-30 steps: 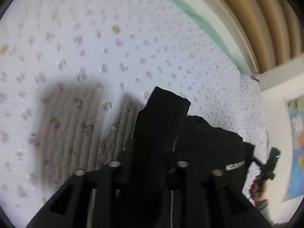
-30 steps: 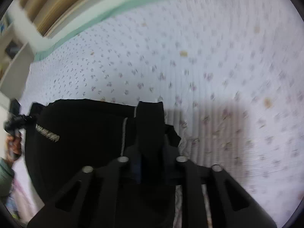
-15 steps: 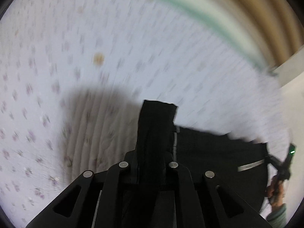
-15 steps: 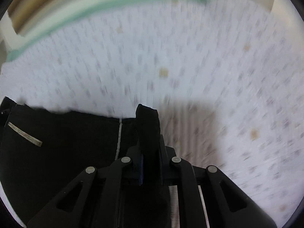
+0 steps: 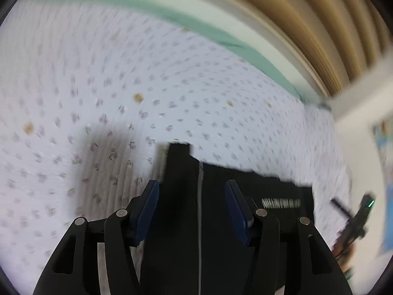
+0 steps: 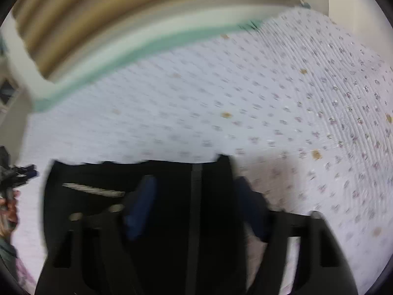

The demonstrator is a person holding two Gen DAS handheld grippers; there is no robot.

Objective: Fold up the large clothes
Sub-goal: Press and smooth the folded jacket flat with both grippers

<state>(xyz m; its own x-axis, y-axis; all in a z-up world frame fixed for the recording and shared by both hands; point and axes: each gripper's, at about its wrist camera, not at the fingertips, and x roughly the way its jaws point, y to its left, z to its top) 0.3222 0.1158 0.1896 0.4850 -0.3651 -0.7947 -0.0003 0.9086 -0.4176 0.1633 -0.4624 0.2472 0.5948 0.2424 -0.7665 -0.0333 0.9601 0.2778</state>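
A black garment with a thin pale stripe and a white printed label lies flat on the flowered bedspread. In the left wrist view the garment (image 5: 245, 196) spreads to the right, and my left gripper (image 5: 192, 191) is open with its blue pads apart over the garment's corner. In the right wrist view the garment (image 6: 103, 211) spreads to the left, and my right gripper (image 6: 194, 196) is open over its right end. The right gripper (image 5: 353, 223) also shows at the far right of the left wrist view.
The white bedspread (image 5: 122, 73) with small purple flowers stretches ahead, edged by a green band (image 5: 221, 36). Tan pleated curtains (image 5: 307, 19) hang behind the bed. A white wall with a coloured poster (image 5: 385, 147) is at the right.
Both grippers have opened and let go of the garment's corners. The fabric that stood pinched between the fingers now lies flat on the bed. Both views are blurred by motion.
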